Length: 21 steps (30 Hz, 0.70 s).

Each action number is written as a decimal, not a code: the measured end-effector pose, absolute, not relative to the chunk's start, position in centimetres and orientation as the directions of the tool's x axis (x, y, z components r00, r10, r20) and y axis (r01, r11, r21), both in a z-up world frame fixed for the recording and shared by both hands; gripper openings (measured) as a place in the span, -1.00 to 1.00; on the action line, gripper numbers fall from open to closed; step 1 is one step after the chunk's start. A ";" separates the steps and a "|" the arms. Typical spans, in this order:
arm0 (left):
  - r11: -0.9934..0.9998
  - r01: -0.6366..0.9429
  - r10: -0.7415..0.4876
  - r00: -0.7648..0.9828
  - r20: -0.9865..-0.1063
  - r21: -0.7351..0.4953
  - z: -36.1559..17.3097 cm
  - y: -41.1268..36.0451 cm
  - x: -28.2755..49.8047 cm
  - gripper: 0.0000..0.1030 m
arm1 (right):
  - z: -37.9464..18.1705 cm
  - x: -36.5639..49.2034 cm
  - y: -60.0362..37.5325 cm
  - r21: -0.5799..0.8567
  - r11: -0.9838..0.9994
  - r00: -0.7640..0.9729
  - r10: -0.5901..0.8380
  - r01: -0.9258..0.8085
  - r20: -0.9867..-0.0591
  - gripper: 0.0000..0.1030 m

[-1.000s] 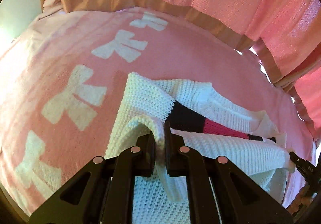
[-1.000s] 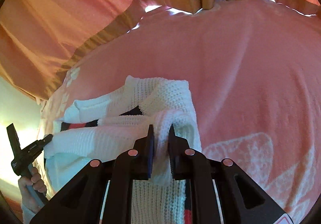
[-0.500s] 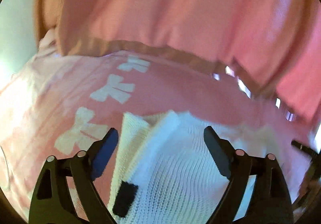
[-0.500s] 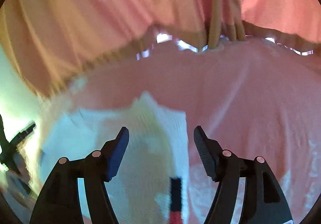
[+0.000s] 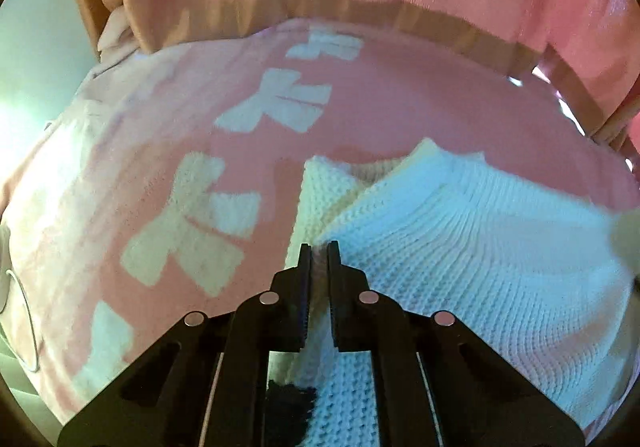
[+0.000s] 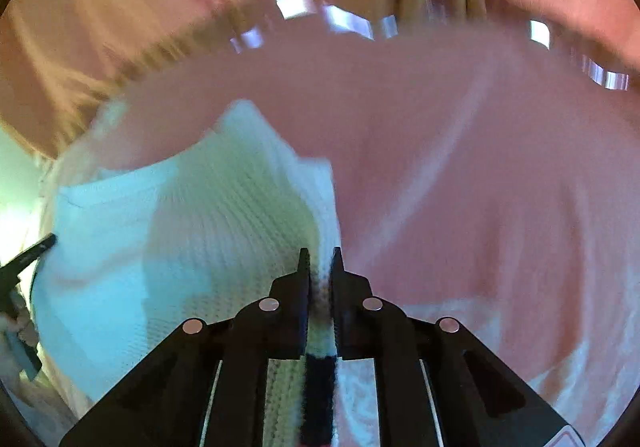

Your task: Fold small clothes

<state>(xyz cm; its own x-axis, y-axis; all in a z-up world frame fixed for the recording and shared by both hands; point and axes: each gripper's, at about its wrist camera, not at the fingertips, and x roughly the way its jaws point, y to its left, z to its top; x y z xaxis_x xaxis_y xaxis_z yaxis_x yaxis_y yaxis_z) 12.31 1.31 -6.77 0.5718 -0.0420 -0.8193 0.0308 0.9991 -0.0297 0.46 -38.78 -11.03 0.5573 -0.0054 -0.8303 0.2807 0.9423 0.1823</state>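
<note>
A small white knit sweater (image 5: 460, 247) with a black stripe lies folded on a pink blanket (image 5: 380, 107). My left gripper (image 5: 319, 247) is shut on the sweater's left edge, with knit fabric pinched between the jaws. In the right wrist view the sweater (image 6: 200, 227) fills the left half, blurred. My right gripper (image 6: 320, 253) is shut on the sweater's right edge, where a black stripe runs between the jaws. The left gripper's tip (image 6: 36, 251) shows at the far left of that view.
The pink blanket carries white bow shapes (image 5: 196, 219) on its left part. Pink curtains with a tan hem (image 5: 360, 11) hang behind the blanket's far edge. A pale wall (image 5: 32, 47) shows at the far left.
One second ago both grippers held the sweater. Half a second ago both were open above it. Now both are shut again on its left and right edges, lower on the folded sweater.
</note>
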 end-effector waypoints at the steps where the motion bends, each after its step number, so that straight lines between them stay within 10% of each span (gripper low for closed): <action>1: 0.999 0.043 -0.045 0.581 -0.812 -0.025 -6.2 1.1 12.1 -0.82 | -10.6 0.4 -38.7 0.183 0.941 0.568 -0.011 0.284 -0.823 -0.77; 8: 0.982 0.118 -0.190 0.641 -0.744 -0.149 -2.8 -0.7 11.9 -0.31 | -4.2 0.1 -35.0 0.184 0.970 0.702 0.019 0.160 -0.711 -0.37; 15: 0.990 0.135 -0.036 0.572 -0.819 0.051 -6.7 -4.0 14.7 -0.32 | -7.2 4.8 -24.7 0.107 0.981 0.523 0.176 -0.159 -0.834 -0.42; 19: 0.996 0.089 -0.063 0.556 -0.829 -0.016 -6.7 -2.4 15.5 -0.31 | -7.9 6.9 -21.0 -0.034 0.973 0.560 0.104 -0.230 -0.822 0.20; 21: 0.996 0.084 -0.049 0.573 -0.818 -0.001 -6.4 -2.1 15.3 -0.31 | -9.0 9.0 -20.0 -0.034 0.966 0.533 0.113 -0.258 -0.839 0.13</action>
